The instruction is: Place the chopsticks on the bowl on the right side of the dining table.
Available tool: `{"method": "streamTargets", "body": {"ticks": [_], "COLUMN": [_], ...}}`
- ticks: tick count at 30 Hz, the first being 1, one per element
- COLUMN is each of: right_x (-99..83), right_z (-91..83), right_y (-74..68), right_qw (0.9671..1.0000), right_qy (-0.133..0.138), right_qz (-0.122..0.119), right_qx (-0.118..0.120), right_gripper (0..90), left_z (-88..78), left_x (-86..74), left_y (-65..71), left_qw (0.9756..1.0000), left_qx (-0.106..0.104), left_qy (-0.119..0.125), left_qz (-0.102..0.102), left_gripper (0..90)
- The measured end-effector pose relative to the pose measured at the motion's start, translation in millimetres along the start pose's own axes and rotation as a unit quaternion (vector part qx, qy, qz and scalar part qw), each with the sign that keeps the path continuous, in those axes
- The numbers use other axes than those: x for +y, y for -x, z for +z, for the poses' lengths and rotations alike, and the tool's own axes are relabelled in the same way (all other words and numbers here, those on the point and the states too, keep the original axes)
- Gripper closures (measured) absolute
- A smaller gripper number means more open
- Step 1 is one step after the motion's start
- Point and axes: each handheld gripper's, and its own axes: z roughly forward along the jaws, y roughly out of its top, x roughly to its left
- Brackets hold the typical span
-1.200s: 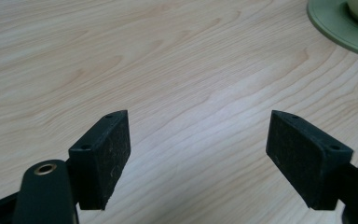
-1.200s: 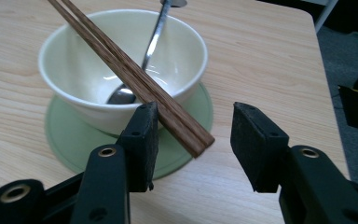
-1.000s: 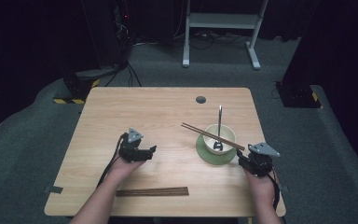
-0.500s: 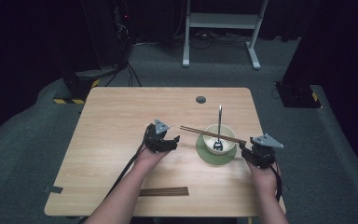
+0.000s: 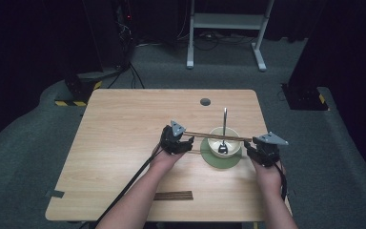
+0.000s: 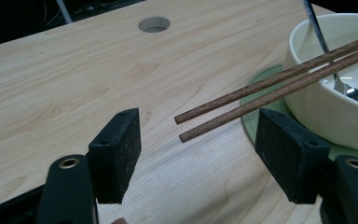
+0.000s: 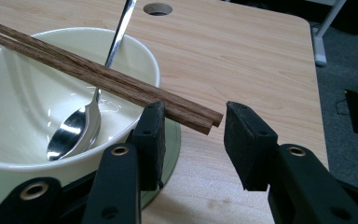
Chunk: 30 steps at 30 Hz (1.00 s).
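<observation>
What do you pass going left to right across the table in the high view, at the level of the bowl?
Left gripper → bowl with a spoon in it, on a green plate → right gripper.

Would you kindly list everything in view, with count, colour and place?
Table: one, light wood, centre, round hole near its far edge.
Saucer: one, green, under the bowl.
Bowl: one, cream, on the saucer.
Spoon: one, silver, in the bowl, handle leaning on the far rim.
Chopsticks: one pair, brown, lying across the bowl's rim.
Second chopsticks: one pair, brown, near table edge.
Left tool: black, open around the chopsticks' end.
Right tool: black, open at their other end.
</observation>
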Motion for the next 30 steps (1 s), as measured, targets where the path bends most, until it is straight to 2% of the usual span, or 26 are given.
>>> {"method": "streamTargets", "body": {"ticks": [3, 10, 19, 30], "right_x": [-0.4, 0.0, -0.9, -8.3], "right_z": [1.0, 1.0, -4.9, -8.0], "right_y": [-0.4, -5.1, -2.9, 0.1], "right_qw": [1.0, 0.9999, 0.9999, 1.0], "right_qy": [0.0, 0.003, 0.002, 0.002], "right_qz": [0.0, -0.008, -0.011, -0.008], "right_qx": [0.007, 0.007, -0.002, -0.004], "right_gripper": [58.3, 57.6, 57.2, 57.4], "left_z": [2.6, 5.1, -3.2, -11.4], "left_x": [1.0, 1.2, -2.9, -7.2], "left_y": [1.8, 7.9, 19.0, 22.5], "left_qw": [1.0, 0.9998, 0.9996, 0.9993], "left_qx": [-0.006, -0.018, -0.025, -0.034], "left_qy": [0.004, 0.003, 0.005, 0.008], "left_qz": [-0.001, -0.002, 0.011, 0.014], "left_gripper": [30.8, 30.8, 31.6, 34.3]}}
